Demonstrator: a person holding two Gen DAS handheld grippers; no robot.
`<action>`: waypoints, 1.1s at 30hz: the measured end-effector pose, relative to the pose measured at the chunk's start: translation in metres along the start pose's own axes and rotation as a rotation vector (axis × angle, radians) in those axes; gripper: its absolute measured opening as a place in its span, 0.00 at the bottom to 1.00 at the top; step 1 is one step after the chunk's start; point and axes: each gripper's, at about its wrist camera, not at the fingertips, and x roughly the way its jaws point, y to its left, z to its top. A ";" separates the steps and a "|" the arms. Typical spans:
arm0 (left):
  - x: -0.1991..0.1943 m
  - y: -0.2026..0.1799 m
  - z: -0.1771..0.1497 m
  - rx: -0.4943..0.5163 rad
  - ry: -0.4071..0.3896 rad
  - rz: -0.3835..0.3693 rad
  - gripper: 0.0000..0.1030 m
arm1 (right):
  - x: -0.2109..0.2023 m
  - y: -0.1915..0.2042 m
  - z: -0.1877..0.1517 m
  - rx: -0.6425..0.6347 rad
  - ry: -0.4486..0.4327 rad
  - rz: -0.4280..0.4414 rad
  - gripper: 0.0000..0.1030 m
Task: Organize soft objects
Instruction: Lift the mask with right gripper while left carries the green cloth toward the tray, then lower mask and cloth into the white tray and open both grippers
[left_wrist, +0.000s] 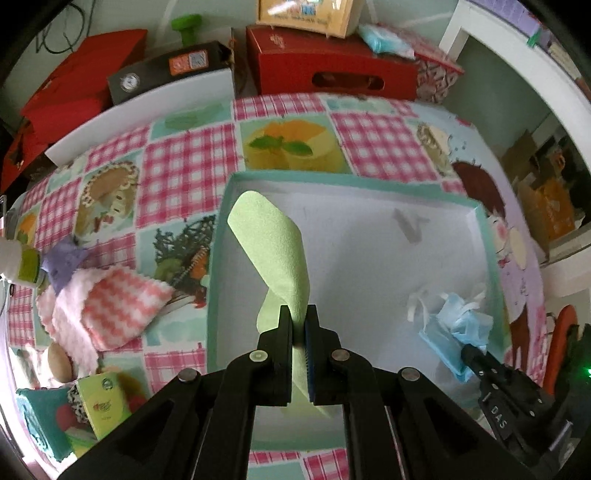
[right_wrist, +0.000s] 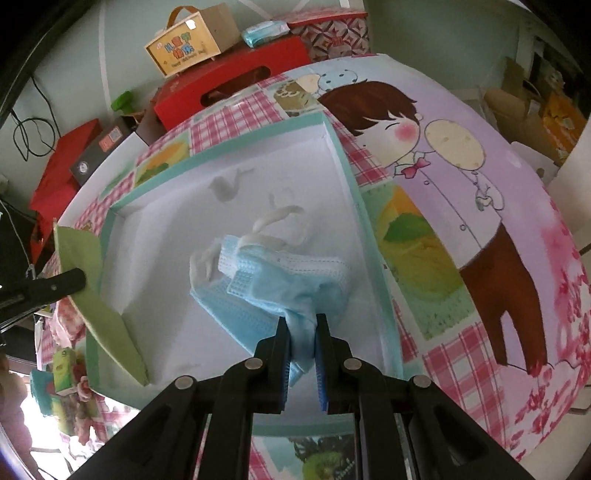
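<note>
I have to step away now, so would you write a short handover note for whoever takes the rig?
Left gripper: shut on the green cloth, held over the teal box.
Right gripper: shut on the blue face mask, over the box's white floor.
Done: both items are at the box, neither released.
Left: let both go, then fetch the pink checked cloth and purple cloth lying on the tablecloth left of the box.

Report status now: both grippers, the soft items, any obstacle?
Left gripper shut on green cloth. Right gripper shut on blue mask. Both over teal box. Nothing blocking.
</note>
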 end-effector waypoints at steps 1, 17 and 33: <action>0.006 -0.002 0.000 0.002 0.011 0.002 0.05 | 0.002 0.001 0.001 -0.005 0.001 -0.003 0.13; 0.029 -0.004 -0.009 -0.037 0.093 -0.041 0.22 | 0.006 0.018 0.004 -0.069 -0.002 -0.029 0.16; -0.031 0.033 -0.038 -0.133 -0.020 -0.039 0.84 | -0.023 0.035 -0.005 -0.118 -0.019 -0.025 0.61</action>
